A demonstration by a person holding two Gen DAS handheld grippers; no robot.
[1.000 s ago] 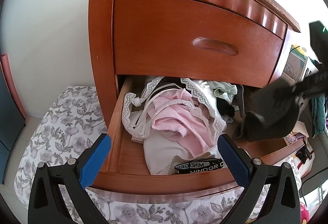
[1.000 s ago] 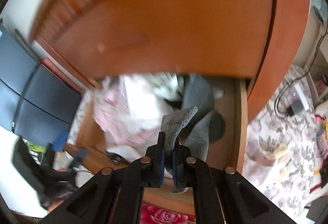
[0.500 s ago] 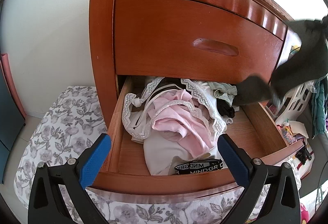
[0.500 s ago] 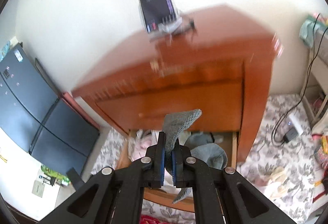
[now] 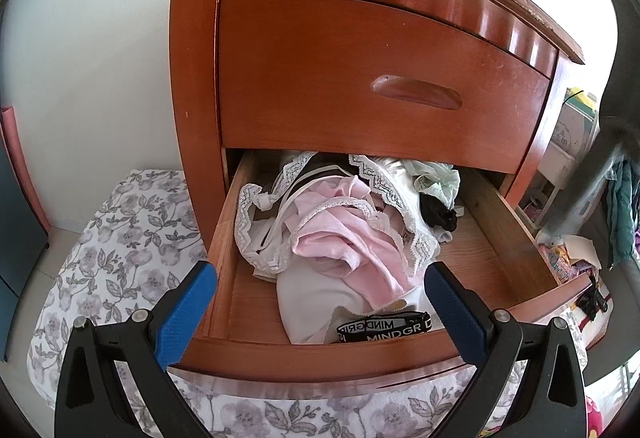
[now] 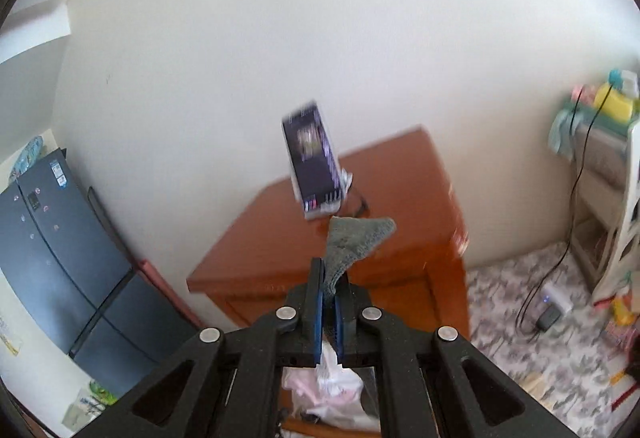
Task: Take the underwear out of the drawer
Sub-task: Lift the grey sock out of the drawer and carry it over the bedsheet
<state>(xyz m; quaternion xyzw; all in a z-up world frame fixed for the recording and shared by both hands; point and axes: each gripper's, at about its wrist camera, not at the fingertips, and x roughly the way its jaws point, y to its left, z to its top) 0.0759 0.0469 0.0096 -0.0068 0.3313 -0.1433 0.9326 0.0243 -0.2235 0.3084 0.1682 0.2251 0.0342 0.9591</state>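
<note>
A white wall (image 6: 280, 37) backs the room, with a dark fridge (image 6: 60, 258) standing at the left in the right wrist view. Against the wall stands a red-brown wooden nightstand (image 5: 360, 77). Its upper drawer (image 5: 380, 85) is shut; its lower drawer (image 5: 500, 222) is pulled out over a floral cloth (image 5: 132, 222) spread on the floor.

The open drawer holds a heap of clothes on its left and middle: a cream garment (image 5: 316, 302) at the front, a pink piece (image 5: 344, 238) on top of it, white lace trim (image 5: 384, 181) around that, a pale green piece (image 5: 436, 177) and a black piece (image 5: 438, 213) toward the back. A black waistband (image 5: 384, 326) with white lettering lies at the front edge. The right part of the drawer floor is bare wood.

On the nightstand top a phone (image 6: 314, 161) stands tilted, blurred in the right wrist view.

The left gripper (image 5: 320, 310) hangs in front of the open drawer, its blue fingers (image 5: 188, 310) wide apart and holding nothing.

The right gripper (image 6: 328, 302) is up above the nightstand, its fingers pressed together on the grey underwear (image 6: 356, 242), which is clear of the drawer; one end sticks up past the fingertips and the rest hangs below. In the left wrist view a dark grey blur at the right edge looks like the hanging part, but I cannot tell for certain.
</note>
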